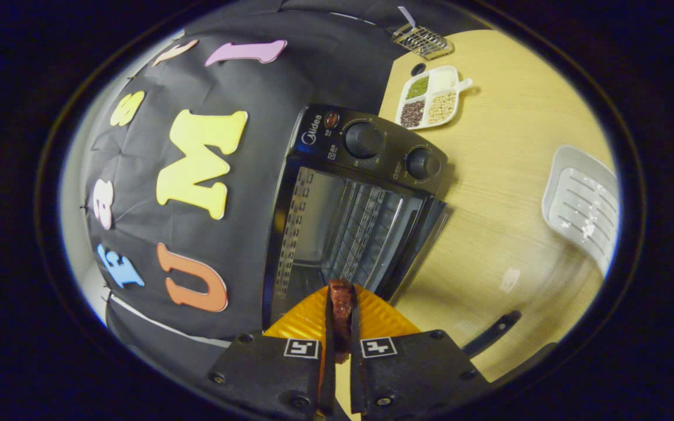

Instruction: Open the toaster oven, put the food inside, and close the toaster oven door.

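My gripper (341, 304) is clamped on the dark red food (341, 313), just short of the open toaster oven (348, 204), so I should ease it level onto the rack (360, 234) before letting go.

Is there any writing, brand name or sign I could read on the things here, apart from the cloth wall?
"Midea": brand name on the black toaster oven, beside its knobs.
Small markings around the two black knobs: too small to read.
Square black-and-white marker tags on the gripper, which is shut on the dark red piece of food: patterns, not words.
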Demonstrator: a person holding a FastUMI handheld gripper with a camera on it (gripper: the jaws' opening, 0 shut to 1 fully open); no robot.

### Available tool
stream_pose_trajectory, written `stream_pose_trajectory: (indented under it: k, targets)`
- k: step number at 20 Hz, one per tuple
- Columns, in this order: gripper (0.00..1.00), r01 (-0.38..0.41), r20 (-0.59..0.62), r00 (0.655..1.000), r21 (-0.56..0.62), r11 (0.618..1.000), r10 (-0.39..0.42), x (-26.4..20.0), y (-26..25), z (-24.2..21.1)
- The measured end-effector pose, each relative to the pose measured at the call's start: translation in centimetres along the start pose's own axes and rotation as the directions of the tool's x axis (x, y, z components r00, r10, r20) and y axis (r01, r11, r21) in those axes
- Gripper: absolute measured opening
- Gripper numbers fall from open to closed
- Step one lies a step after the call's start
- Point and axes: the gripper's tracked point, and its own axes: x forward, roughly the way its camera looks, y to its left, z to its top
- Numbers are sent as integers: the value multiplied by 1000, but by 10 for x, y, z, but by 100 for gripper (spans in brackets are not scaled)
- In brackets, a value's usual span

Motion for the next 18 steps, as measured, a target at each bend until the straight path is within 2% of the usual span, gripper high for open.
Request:
stream_pose_trajectory:
  k: [7, 13, 17, 18]
  targets:
    - [13, 20, 105, 994, 34, 999, -24, 68, 4, 1]
    - [14, 51, 147, 988, 17, 999, -53, 103, 0, 6]
    - [17, 69, 137, 989, -44, 997, -62, 109, 0, 5]
    - [18, 92, 139, 987, -95, 991, -78, 108, -1, 5]
